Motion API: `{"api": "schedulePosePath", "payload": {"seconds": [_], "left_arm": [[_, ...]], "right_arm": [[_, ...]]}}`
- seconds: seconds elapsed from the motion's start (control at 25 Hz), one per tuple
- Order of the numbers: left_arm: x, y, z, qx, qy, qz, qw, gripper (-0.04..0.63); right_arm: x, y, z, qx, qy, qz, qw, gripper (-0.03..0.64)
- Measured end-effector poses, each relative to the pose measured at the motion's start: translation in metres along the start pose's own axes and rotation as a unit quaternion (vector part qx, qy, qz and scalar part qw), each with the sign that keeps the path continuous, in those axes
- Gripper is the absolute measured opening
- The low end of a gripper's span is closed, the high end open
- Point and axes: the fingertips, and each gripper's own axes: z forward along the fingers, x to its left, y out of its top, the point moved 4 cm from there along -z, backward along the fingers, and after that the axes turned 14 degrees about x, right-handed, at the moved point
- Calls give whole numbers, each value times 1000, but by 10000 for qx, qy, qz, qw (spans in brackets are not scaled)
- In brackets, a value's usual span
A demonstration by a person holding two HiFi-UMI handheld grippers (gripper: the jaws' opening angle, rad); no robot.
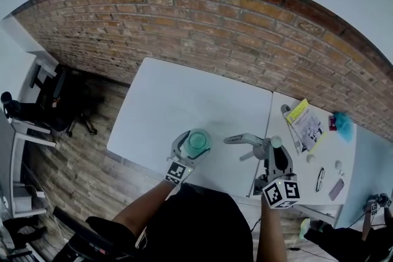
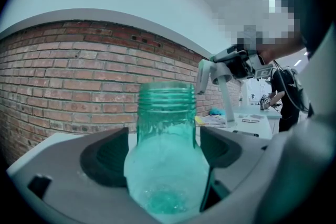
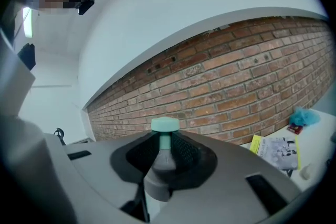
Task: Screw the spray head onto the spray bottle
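A translucent teal spray bottle [image 1: 199,140] with an open threaded neck [image 2: 167,105] stands upright between the jaws of my left gripper [image 1: 189,150], which is shut on its body [image 2: 167,176]. It hangs above the near edge of the white table [image 1: 172,101]. My right gripper [image 1: 271,149] is shut on the grey spray head [image 1: 244,140], whose nozzle points left toward the bottle, a short gap to its right. In the right gripper view the head's teal tip [image 3: 165,124] sticks up between the jaws. The left gripper view shows the spray head [image 2: 218,72] and its dip tube [image 2: 228,105] up at the right, higher than the bottle's mouth.
A second white table [image 1: 307,162] at the right carries a yellow booklet [image 1: 305,123], a teal object [image 1: 342,124], glasses [image 1: 320,179] and a small flat device [image 1: 336,189]. A brick wall [image 1: 245,27] runs behind. An office chair [image 1: 58,95] stands at the far left.
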Motion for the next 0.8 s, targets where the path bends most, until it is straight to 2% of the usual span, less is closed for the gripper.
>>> {"api": "schedulePosePath", "payload": {"seconds": [0.48, 0.6, 0.8], "left_arm": [[-1, -1, 1, 11, -105, -14, 9999, 407], [-1, 1, 0, 22, -100, -144, 9998, 407], [-1, -1, 1, 22, -106, -87, 9999, 407]], "right_arm": [[19, 19, 1, -144, 13, -538, 9984, 71], [23, 25, 0, -246, 52, -497, 9984, 71], [30, 38, 0, -393, 136, -507, 9978, 71]]}}
